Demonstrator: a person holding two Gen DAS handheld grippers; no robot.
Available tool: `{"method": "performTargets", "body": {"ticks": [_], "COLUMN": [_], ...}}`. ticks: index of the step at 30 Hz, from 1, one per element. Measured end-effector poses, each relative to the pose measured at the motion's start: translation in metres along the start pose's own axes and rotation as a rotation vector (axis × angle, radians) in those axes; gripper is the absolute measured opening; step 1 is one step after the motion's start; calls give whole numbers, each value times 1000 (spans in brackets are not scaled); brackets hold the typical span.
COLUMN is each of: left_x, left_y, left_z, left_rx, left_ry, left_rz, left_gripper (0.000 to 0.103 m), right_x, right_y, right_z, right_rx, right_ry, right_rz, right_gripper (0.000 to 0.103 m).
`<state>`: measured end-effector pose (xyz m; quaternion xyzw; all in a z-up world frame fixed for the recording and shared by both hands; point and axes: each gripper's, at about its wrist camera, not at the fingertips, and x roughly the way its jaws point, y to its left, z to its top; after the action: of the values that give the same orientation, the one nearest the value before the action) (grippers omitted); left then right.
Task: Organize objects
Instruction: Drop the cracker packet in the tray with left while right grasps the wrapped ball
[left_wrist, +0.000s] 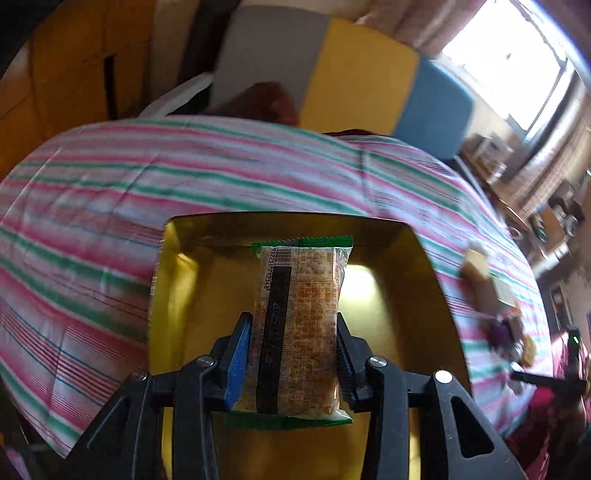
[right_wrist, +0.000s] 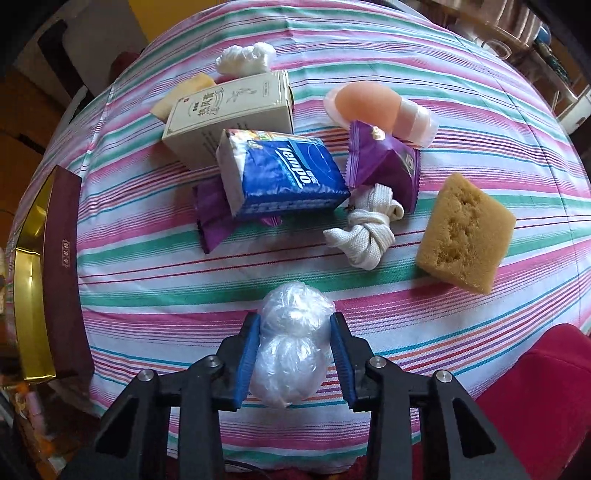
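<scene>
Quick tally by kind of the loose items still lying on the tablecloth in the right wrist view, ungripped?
Purple snack packets: 2
Tissue pack: 1
Cream carton: 1
Sponges: 2
White strap bundle: 1
Pink bottle: 1
White bag: 1
Total: 9

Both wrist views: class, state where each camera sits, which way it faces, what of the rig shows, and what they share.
Left wrist: on the left gripper, looking down into the gold-lined box; its fingers clamp a snack packet.
Right wrist: on the right gripper, looking steeply down at the clutter; its fingers clamp a plastic-wrapped bundle.
Shared: striped tablecloth, the box.
</scene>
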<state>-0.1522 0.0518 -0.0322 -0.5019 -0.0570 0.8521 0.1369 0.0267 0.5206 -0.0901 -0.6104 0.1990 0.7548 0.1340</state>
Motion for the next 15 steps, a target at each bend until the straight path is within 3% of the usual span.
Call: {"method": "performTargets", "body": {"ticks": [7, 15], "left_x": [45, 73], "left_y": [24, 25], "left_z": [12, 18], "left_rx": [-111, -132], "left_ry": [60, 81], "left_rz": [139, 256], "left_gripper": [41, 41], "right_x": [-5, -15], "right_y": [-11, -20], "right_z": [-4, 6], "right_rx": [12, 23], "right_ry": [-21, -34], "right_rz": [43, 84], "right_gripper": [39, 39]}}
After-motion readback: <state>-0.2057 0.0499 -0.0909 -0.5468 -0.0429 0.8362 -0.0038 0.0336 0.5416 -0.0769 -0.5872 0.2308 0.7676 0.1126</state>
